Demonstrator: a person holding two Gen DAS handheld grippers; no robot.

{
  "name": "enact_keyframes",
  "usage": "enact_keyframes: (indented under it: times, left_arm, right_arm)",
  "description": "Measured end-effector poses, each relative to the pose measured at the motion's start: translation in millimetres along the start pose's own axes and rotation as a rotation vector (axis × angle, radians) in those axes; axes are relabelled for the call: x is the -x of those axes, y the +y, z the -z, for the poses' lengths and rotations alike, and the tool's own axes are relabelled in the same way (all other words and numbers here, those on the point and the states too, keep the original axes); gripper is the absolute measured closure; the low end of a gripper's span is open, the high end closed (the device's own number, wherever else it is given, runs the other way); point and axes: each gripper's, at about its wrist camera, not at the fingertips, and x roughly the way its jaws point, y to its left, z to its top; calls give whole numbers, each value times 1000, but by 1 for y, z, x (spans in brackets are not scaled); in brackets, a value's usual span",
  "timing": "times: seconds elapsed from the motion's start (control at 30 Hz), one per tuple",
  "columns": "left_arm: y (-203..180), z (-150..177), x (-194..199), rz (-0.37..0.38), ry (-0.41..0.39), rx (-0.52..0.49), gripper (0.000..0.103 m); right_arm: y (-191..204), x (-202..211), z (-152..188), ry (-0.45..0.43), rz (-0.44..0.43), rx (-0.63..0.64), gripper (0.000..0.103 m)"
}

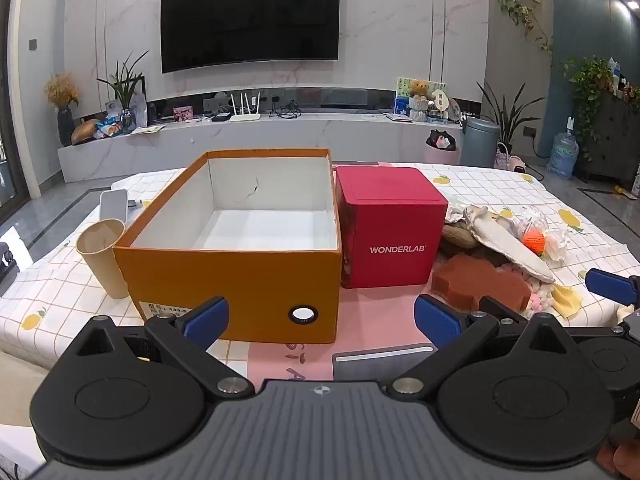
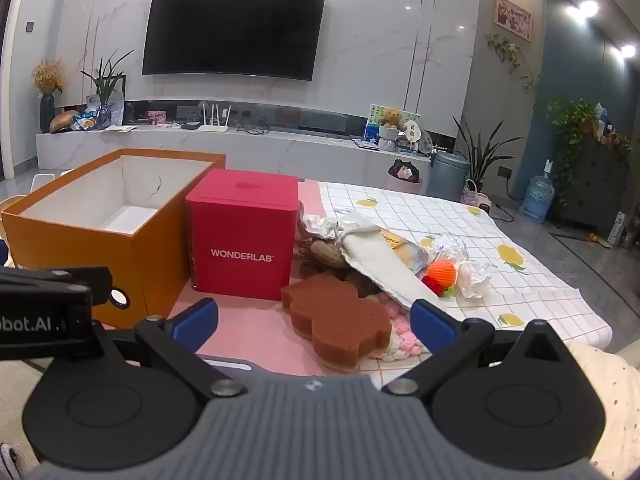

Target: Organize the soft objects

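An empty orange box (image 1: 236,280) with a white inside stands on the table, also in the right wrist view (image 2: 92,240). A pile of soft things lies to its right: a brown bear-shaped sponge (image 2: 340,326), a white cloth (image 2: 380,260), an orange knitted ball (image 2: 441,272), a pink-white fluffy piece (image 2: 400,344) and crinkled wrappers (image 2: 472,276). The sponge also shows in the left wrist view (image 1: 480,284). My left gripper (image 1: 322,316) is open and empty before the box. My right gripper (image 2: 314,320) is open and empty, just in front of the sponge.
A red WONDERLAB box (image 1: 390,226) stands between the orange box and the pile. A paper cup (image 1: 105,256) stands left of the orange box, a white device (image 1: 114,204) behind it. The table has a checked lemon cloth (image 2: 460,216) and a pink mat (image 1: 372,316).
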Motion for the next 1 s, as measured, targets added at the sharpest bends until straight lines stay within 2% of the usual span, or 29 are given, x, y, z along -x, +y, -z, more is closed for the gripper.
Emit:
enact_keyframes:
  times: [0.6,1.0]
  left_arm:
    - [0,3,3,-5,-18,20,0]
    - [1,2,1,-1,5,8,0]
  right_arm:
    - [1,-1,0,12,17,10,3]
    - [2,-2,1,25,6,18,3]
